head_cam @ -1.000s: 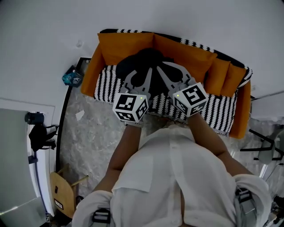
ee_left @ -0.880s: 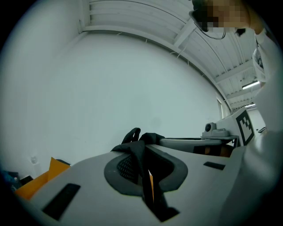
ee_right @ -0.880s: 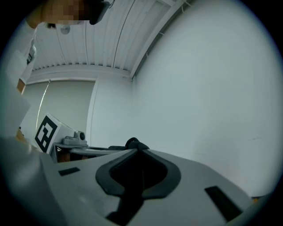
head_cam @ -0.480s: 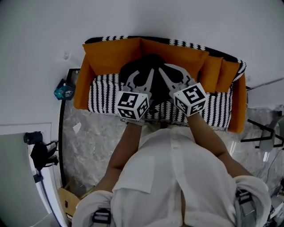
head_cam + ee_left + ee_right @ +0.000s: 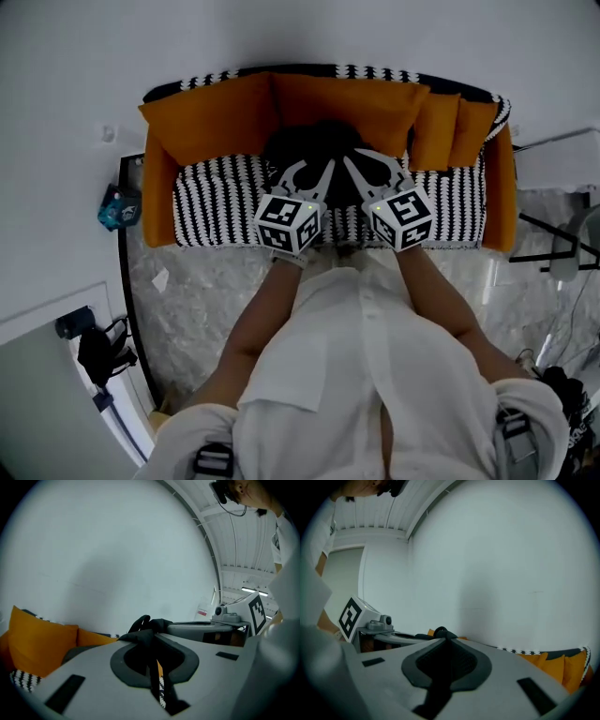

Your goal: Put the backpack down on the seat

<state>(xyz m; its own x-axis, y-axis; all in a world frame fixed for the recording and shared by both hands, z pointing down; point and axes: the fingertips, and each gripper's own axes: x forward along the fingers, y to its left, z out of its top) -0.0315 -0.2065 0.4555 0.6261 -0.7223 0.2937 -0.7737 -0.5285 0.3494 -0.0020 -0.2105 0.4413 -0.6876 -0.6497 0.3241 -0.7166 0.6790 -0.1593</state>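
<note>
We are gripping backpack (image 5: 317,141): left gripper (image 5: 317,167) jaws clamped on its black fabric, right gripper (image 5: 358,157) jaws likewise; bag hanging just beyond jaw tips over seat (image 5: 217,202); we are judging set-down and release pending

No text can be read anywhere; the left cube (image 5: 288,223) and the right cube (image 5: 403,217) carry only black-and-white square patterns, no letters; a small label (image 5: 205,612) with red on it, far behind, is too small to read.
</note>
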